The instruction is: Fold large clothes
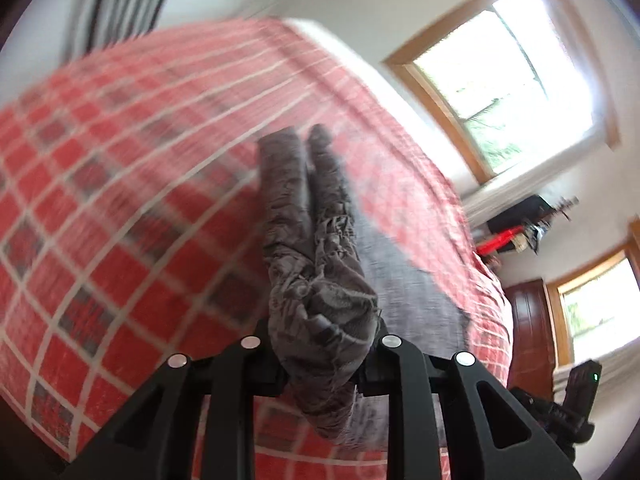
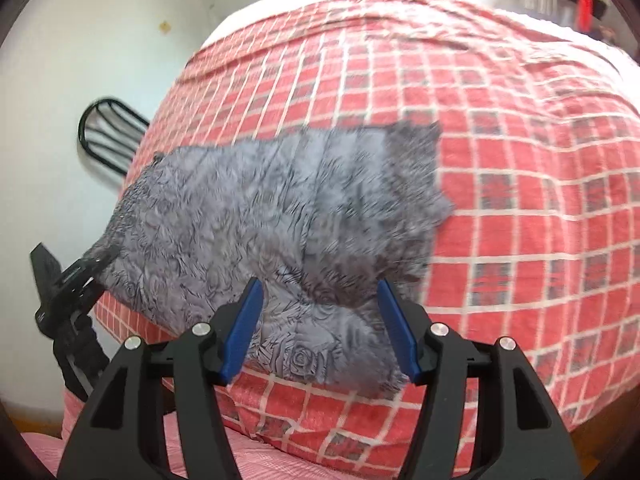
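Left wrist view: your left gripper is clamping a bunched corner of the grey rose-print garment above the red checked bedspread.

Right wrist view: your right gripper is hanging with blue fingers apart, gripping nothing; the garment is lying partly folded at the near left, more folds remaining.

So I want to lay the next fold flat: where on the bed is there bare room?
Bare bedspread lies right of the grey garment and beyond it toward the far edge. The near left corner is crowded: the garment and left gripper clamping its edge.
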`<action>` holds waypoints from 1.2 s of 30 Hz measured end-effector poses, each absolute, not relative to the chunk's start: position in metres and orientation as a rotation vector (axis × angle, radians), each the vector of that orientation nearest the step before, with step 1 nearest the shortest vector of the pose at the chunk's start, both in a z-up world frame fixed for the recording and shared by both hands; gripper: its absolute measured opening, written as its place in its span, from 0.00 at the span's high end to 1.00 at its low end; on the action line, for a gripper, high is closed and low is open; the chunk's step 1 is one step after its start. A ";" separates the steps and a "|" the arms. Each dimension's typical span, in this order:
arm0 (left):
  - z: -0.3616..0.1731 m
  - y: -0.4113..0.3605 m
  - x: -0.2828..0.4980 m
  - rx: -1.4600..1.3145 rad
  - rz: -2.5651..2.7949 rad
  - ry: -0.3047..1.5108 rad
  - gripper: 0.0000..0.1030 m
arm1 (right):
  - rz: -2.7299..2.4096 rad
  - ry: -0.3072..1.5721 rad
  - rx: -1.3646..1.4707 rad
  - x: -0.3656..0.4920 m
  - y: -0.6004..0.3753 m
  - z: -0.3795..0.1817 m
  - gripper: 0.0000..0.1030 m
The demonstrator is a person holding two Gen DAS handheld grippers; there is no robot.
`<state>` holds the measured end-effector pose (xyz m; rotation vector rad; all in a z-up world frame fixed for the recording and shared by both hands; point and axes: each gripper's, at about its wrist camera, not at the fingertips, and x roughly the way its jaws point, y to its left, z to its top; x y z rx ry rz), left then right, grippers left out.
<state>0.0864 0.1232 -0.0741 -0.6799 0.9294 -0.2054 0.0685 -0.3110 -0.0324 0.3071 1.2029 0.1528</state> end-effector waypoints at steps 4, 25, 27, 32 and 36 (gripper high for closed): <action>-0.027 0.077 0.085 -0.566 -0.317 0.852 0.77 | 0.130 1.148 0.297 0.054 -0.318 -0.012 0.41; -0.087 -0.154 0.096 -0.074 -0.606 1.094 0.75 | 0.095 1.213 0.369 0.029 -0.354 -0.045 0.41; -0.101 -0.159 0.097 -0.063 -0.605 1.117 0.74 | 0.094 1.223 0.375 0.029 -0.356 -0.050 0.41; -0.111 -0.163 0.093 -0.043 -0.592 1.133 0.72 | 0.107 1.247 0.390 0.034 -0.359 -0.063 0.41; -0.097 -0.151 0.100 -0.103 -0.634 1.167 0.66 | 0.148 1.246 0.413 0.044 -0.359 -0.063 0.40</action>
